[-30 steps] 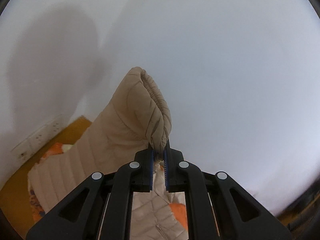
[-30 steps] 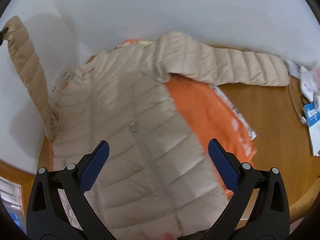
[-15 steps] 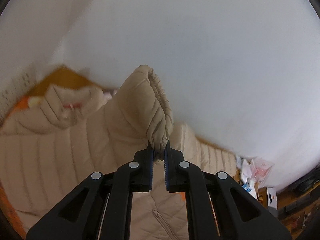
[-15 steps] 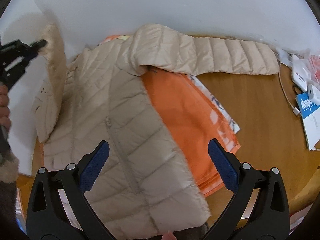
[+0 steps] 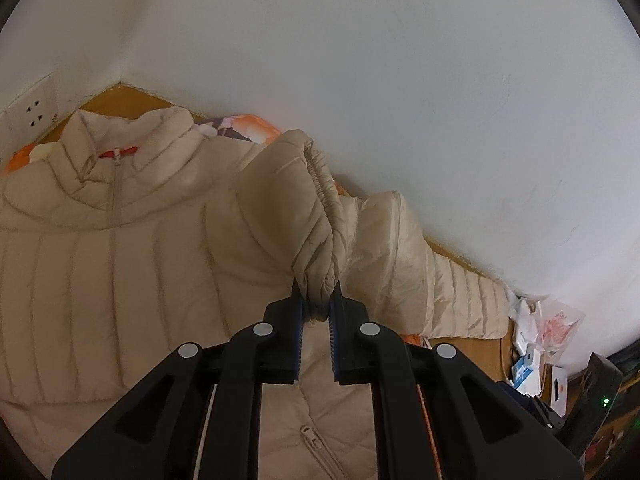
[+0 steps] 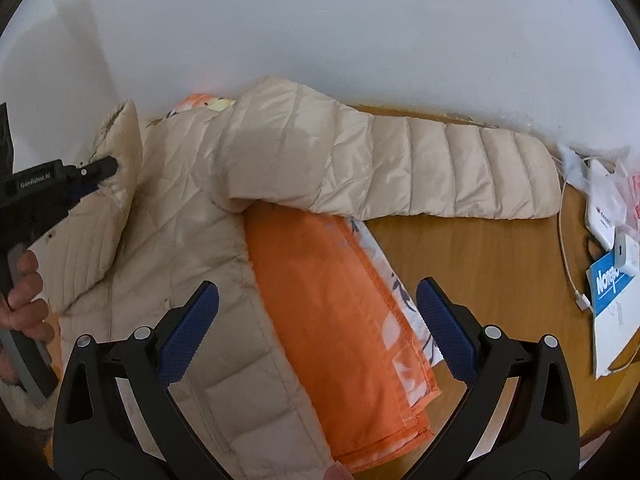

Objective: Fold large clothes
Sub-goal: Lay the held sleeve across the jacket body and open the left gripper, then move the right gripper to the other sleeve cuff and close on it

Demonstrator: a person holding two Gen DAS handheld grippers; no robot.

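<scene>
**Sleeve brought down over the jacket front**

The cuff has been lowered onto the beige puffer jacket, spread on the wooden table. The left gripper, jaws just easing apart, pinches it; the right gripper gapes empty. Light, soft, slippery padding is best taken at cuffs and hems.

"Genrobot.AI" on the left tool; partial "Nove" on a blue card.

The beige quilted puffer jacket looks like soft nylon with a faint sheen; the orange folded cloth is smooth; the brown wooden tabletop is satiny.
</scene>
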